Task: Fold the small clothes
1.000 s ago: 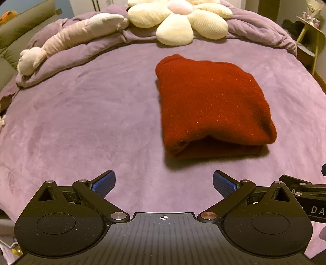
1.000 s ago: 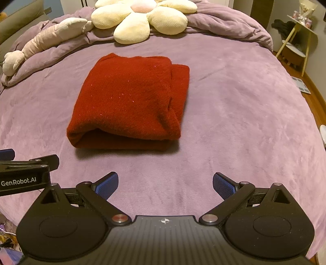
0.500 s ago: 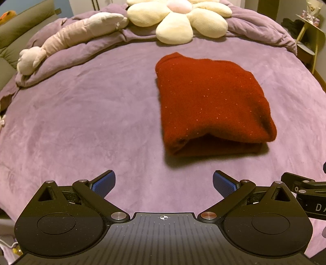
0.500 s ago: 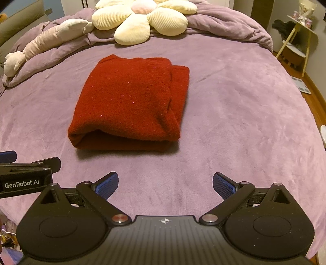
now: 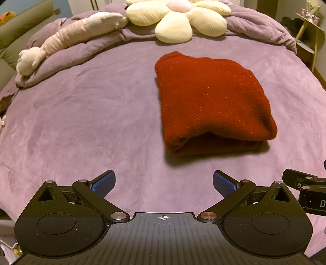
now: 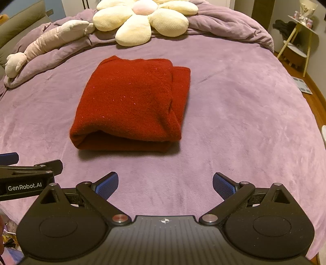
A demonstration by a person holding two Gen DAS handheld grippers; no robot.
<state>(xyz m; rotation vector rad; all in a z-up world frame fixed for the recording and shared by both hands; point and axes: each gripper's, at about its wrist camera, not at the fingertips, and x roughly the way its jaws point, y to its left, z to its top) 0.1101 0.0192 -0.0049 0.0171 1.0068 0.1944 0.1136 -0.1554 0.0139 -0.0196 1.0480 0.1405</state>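
Observation:
A red knitted garment [image 5: 212,99] lies folded into a thick rectangle on the purple bedspread [image 5: 81,114]; it also shows in the right wrist view [image 6: 130,102]. My left gripper [image 5: 164,183] is open and empty, held near the bed's front edge, short of the garment and a little to its left. My right gripper [image 6: 165,184] is open and empty, short of the garment and a little to its right. Each gripper's body shows at the edge of the other's view.
A cream flower-shaped cushion [image 5: 177,16] and a long pale plush toy [image 5: 67,38] lie on the bunched purple duvet at the far side. A small yellow-legged side table [image 6: 301,38] stands past the bed's right edge, over wooden floor.
Both grippers have drawn back slightly from the garment, which has not moved. Both stay open.

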